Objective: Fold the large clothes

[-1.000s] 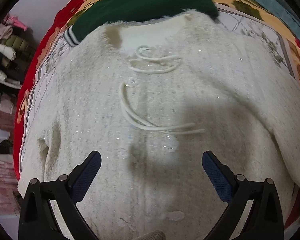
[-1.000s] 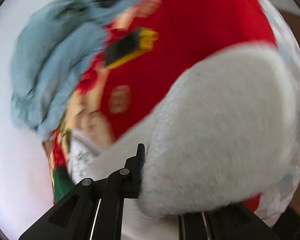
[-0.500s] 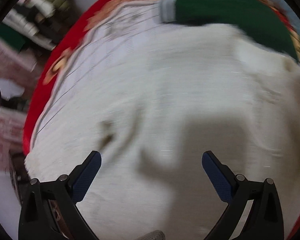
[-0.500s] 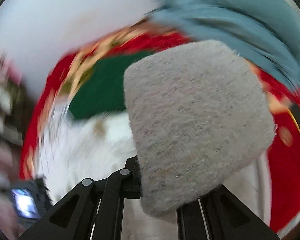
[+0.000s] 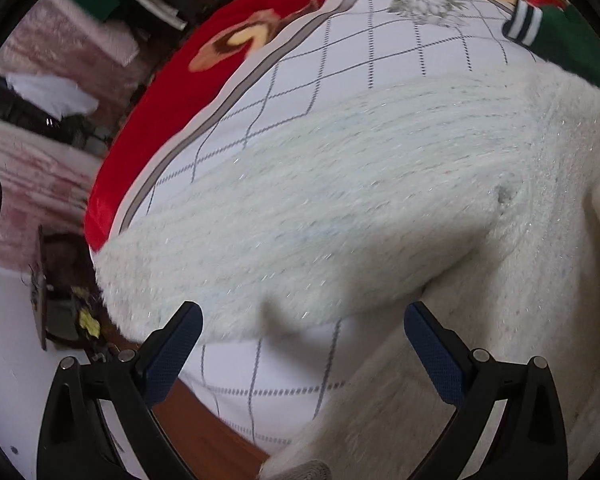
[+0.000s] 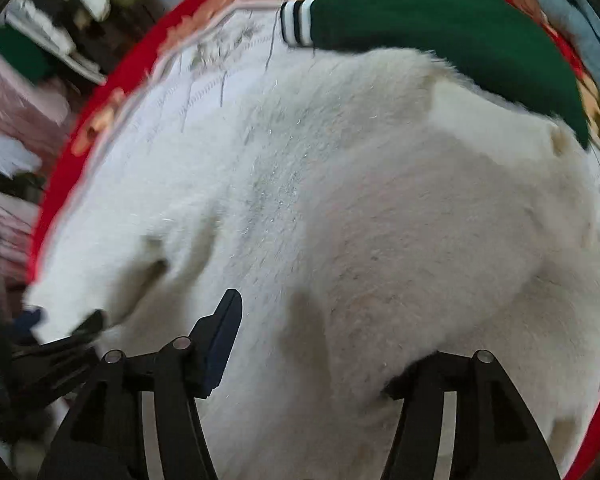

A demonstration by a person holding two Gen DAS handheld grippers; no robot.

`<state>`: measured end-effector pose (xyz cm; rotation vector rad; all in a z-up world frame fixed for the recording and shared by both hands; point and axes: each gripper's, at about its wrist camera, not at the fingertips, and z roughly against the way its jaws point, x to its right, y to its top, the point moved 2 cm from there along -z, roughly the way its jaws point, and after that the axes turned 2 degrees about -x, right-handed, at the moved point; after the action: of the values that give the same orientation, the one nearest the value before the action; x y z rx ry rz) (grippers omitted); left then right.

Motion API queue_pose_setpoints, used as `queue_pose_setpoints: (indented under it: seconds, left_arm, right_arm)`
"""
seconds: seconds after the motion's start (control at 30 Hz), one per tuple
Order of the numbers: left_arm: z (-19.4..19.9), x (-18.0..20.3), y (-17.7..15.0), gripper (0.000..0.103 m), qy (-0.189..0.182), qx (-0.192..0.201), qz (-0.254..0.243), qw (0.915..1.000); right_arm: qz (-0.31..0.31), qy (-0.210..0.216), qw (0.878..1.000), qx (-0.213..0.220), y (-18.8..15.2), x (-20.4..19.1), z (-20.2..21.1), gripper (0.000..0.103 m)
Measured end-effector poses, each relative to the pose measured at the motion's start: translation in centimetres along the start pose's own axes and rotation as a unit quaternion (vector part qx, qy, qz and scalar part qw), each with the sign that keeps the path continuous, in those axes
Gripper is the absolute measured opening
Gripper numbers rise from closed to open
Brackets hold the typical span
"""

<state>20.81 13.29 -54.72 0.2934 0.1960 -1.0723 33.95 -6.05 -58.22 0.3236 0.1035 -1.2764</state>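
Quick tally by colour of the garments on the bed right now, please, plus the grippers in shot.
White fuzzy garment: 1
Dark green garment with striped cuff: 1
Pale blue garment at the far edge: 1
Grippers: 2, the left gripper wide open and empty, the right gripper with jaws opening over the white one
Total: 3 garments, 2 grippers
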Motion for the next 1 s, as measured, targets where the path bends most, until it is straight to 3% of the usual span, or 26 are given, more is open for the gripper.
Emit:
queue_pose_setpoints:
  seconds: [0.07,0.13,0.23,0.33,0.47,0.57,0.67,0.8,0.93,1.0]
  left_arm:
    - [0.2,-0.6,-0.2,0.103,-0.012,-0.008,0.004,0.9999]
    - [0.3,-0.7,-0.3,0.103,-0.018,-0.009,0.003,0.9998]
    - [0.0,-0.1,-0.2,0.103,-0.016,-0.008,-0.007,0.9998]
    - [0.2,0.2,-0.9,0.103,-0.011,-0.008,-0.013,0.9998]
    - [0.4,-0.1,-1.6,0.103,0.008,0.0,-0.029,0.9995]
    - [0.3,-0.6,-1.9,0.103,0.017,-0.006,-0.037,0.9991]
    - [0.7,-0.7,-2.2,0.103,0.017,-0.006,-0.041,0.999]
    - [1.8,0.1,-2.1,0.103,0.008,0.001,-0.044,0.999]
    - [2.9,3.2,-1.0,0.103,-0.017,0.02,-0.06,0.9979]
    - [2.7,5.3,-0.4,0.103,-0.04,0.017,-0.081,0.9958]
  right_arm:
    - [-0.06,0.036,0.998,-0.004,-1.4,2.1,2.0,0.061]
    - [-0.155,0.065,0.986,0.004,-2.7,5.3,3.4,0.061]
    - [-0.208,0.035,0.977,0.031,-2.8,7.6,3.3,0.061]
    - [-0.2,0.049,0.978,0.029,-2.1,6.2,1.3,0.061]
    - [-0.09,0.081,0.992,-0.018,-1.0,-0.1,-0.1,0.062]
    - [-0.077,0.133,0.987,-0.037,-1.6,-1.1,0.3,0.062]
    - [-0.121,0.197,0.972,-0.037,-3.4,0.8,2.9,0.063]
    - [-0.202,0.174,0.964,-0.023,-5.1,6.5,5.6,0.063]
    - [-0.237,0.082,0.967,-0.045,-5.6,11.7,5.8,0.063]
    - [-0.266,0.061,0.961,-0.039,-6.2,13.8,6.1,0.063]
